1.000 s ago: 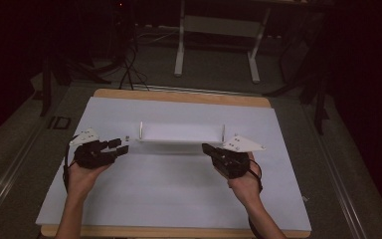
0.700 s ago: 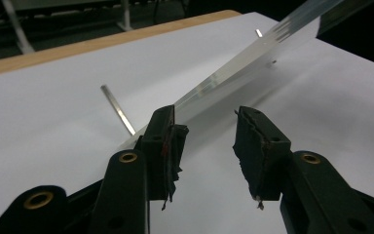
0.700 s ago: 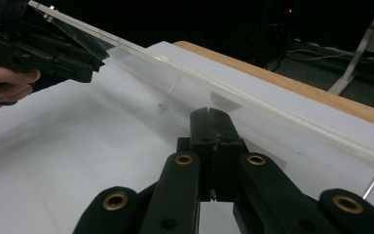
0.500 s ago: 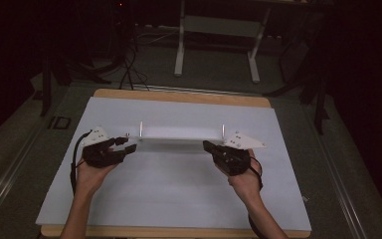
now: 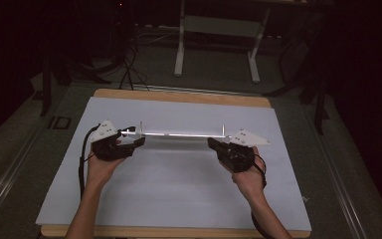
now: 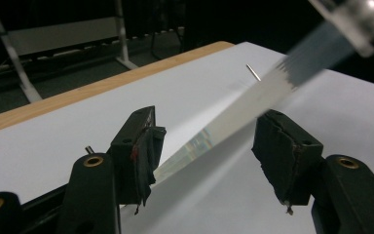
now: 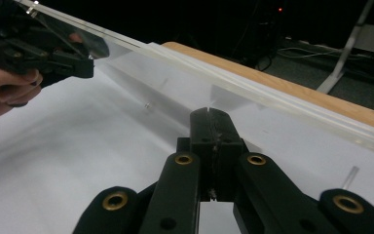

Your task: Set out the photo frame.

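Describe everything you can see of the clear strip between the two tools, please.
The clear strip is long, thin and transparent, like acrylic, with a thin pin upright near each end. It lies level across the white sheet. The right tool is shut at its right end. The left tool has just been opening; its pads stand apart from the strip.

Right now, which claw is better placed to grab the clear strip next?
Left. The left claw has just been opening, and the clear strip runs between its pads, which stand apart from it. The right claw is shut, its tips below the strip's edge, and would have to open first.
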Action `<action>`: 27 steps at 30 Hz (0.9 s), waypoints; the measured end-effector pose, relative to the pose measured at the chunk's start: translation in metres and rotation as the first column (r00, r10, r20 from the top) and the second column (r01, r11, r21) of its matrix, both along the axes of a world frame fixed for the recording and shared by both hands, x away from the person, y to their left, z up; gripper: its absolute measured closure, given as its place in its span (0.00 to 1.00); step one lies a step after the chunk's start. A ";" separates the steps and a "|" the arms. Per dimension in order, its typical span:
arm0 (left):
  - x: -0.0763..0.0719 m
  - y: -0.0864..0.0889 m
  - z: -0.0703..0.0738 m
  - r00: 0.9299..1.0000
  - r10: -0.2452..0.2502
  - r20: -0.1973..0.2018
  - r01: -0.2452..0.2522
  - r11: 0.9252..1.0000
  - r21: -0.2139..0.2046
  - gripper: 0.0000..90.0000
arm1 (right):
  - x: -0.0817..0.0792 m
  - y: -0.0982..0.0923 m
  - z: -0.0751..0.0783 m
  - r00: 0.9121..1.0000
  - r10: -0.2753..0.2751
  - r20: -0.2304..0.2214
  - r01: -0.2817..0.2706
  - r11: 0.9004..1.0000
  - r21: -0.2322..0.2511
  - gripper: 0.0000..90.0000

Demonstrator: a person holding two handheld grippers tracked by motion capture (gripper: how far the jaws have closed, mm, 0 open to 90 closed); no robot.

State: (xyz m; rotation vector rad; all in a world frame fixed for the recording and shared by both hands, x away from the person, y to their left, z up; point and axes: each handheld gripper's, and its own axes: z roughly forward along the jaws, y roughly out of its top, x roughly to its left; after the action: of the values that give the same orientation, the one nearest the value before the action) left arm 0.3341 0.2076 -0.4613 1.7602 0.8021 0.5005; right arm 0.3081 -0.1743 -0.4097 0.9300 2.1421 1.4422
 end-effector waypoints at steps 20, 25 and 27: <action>0.008 -0.001 0.006 1.000 0.021 -0.020 -0.022 1.000 -0.012 0.47 | 0.009 -0.063 -0.026 0.991 -0.132 0.003 0.132 0.991 -0.030 0.72; 0.010 -0.001 0.006 0.999 0.025 -0.022 -0.025 1.000 -0.016 0.47 | 0.018 -0.076 -0.029 0.986 -0.168 0.019 0.168 0.986 -0.021 0.64; 0.011 -0.001 0.007 0.999 0.026 -0.021 -0.026 1.000 -0.015 0.47 | 0.024 -0.078 -0.030 0.987 -0.152 0.043 0.153 0.988 -0.019 0.61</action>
State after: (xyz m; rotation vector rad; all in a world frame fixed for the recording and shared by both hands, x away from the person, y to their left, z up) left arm 0.3447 0.2069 -0.4544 1.7456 0.8424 0.4935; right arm 0.3319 -0.2518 -0.4398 1.0233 2.0063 1.3487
